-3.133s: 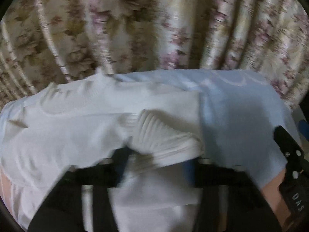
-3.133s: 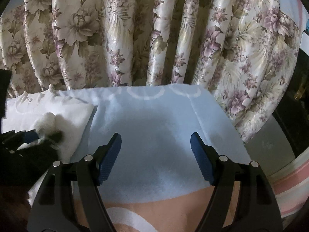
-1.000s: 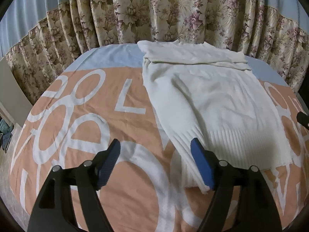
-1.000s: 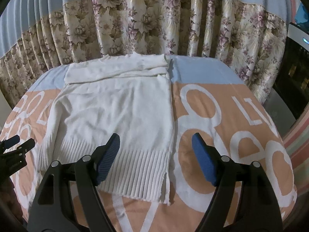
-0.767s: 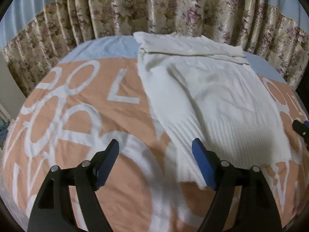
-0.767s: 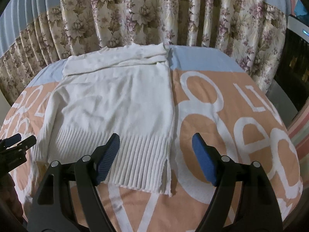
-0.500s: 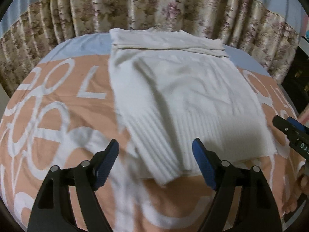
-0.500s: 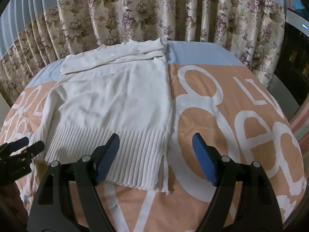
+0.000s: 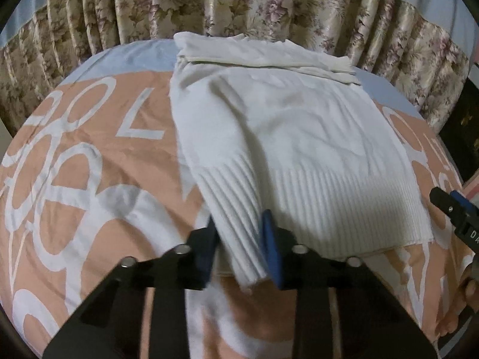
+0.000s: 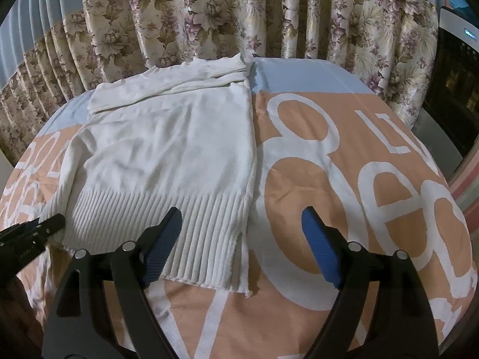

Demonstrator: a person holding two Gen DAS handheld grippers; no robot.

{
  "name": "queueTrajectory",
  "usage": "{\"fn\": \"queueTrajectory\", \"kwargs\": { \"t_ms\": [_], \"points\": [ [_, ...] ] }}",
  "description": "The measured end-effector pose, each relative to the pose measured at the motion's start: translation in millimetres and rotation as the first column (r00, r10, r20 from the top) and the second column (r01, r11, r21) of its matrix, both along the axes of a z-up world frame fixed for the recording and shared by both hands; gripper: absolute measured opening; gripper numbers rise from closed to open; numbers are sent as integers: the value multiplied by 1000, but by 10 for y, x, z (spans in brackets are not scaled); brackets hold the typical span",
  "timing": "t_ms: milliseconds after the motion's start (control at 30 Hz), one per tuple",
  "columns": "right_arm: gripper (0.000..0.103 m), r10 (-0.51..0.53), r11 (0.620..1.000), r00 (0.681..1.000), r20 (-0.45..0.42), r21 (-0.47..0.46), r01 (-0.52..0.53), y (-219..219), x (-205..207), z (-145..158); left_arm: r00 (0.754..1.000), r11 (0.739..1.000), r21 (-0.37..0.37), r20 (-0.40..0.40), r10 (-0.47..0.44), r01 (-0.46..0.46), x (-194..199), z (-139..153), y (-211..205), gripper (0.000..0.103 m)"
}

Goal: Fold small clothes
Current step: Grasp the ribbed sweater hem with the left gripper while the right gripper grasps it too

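Since half a second ago the left hand-held gripper (image 9: 239, 239) has narrowed from wide open to clamped on the sweater's ribbed cuff (image 9: 236, 212), low in the middle of the left wrist frame. Its two blue pads (image 9: 271, 248) press the sleeve end from both sides, and a short tip of cuff sticks out below them. In the right wrist view this gripper shows only as a dark shape at the lower left edge (image 10: 33, 233), against the sweater's hem corner.

Lower centre in its own frame, the right hand-held gripper (image 10: 242, 248) stands wide open, grasping nothing. Its left pad (image 10: 163, 242) hangs over the ribbed hem; its right pad hangs over the bedspread (image 10: 374, 179).

White and knitted, the sweater (image 10: 167, 149) lies flat on the orange, white-lettered bedspread, across the centre and upper left of the right wrist frame. Its hem is toward the camera, and its top part is folded across near the floral curtain (image 10: 239, 15). One sleeve runs down its left side to the cuff.
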State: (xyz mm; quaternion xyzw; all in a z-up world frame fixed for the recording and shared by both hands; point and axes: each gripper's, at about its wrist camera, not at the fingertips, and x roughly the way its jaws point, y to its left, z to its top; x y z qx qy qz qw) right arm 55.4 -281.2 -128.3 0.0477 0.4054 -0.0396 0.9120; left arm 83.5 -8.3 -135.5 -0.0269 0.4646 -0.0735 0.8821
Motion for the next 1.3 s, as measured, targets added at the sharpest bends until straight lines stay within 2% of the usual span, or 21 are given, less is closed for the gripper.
{"fn": "queueTrajectory", "kwargs": {
  "t_ms": [233, 400, 667, 733, 800, 833, 867, 900, 933, 1000, 1067, 1167, 1300],
  "points": [
    [83, 18, 1000, 1000, -8, -1, -18, 64, -27, -52, 1000, 999, -35, 2, 29, -29, -66, 98, 212, 24],
    [83, 1, 1000, 999, -35, 10, 0, -1, -103, -148, 998, 997, -21, -1, 69, -69, -103, 86, 384, 24],
    [83, -6, 992, 997, -83, 122, 16, -119, -163, -331, 994, 994, 5, -16, 106, -106, -93, 24, 569, 25],
    [82, -1, 993, 996, -87, 120, 12, -99, -158, -349, 995, 995, 8, -19, 102, -102, -97, 2, 558, 25],
    [78, 4, 993, 996, -89, 118, 6, -77, -146, -368, 995, 995, 8, -25, 96, -96, -101, -18, 550, 25],
    [70, 10, 994, 996, -86, 113, 0, -63, -137, -370, 995, 996, 9, -29, 94, -94, -97, -31, 543, 25],
    [54, 17, 993, 996, -83, 115, -7, -53, -131, -366, 995, 996, 9, -31, 91, -91, -91, -38, 532, 25],
    [44, 27, 992, 996, -82, 123, -17, -54, -122, -370, 996, 996, 10, -31, 89, -89, -91, -38, 527, 25],
    [27, 40, 990, 996, -81, 137, -28, -51, -112, -368, 996, 996, 9, -31, 88, -88, -89, -37, 525, 24],
    [15, 65, 986, 994, -84, 160, -51, -32, -100, -364, 996, 996, 6, -33, 85, -85, -85, -38, 523, 24],
    [11, 74, 986, 994, -85, 158, -60, -16, -100, -339, 996, 996, 3, -36, 84, -84, -75, -35, 522, 24],
    [6, 74, 989, 995, -73, 134, -63, 2, -141, -270, 997, 998, 12, -37, 63, -63, -88, -16, 498, 14],
    [5, 86, 994, 996, -37, 75, -83, -3, -284, -115, 999, 999, 31, -21, 38, -37, -153, 37, 464, 11]
  ]
}}
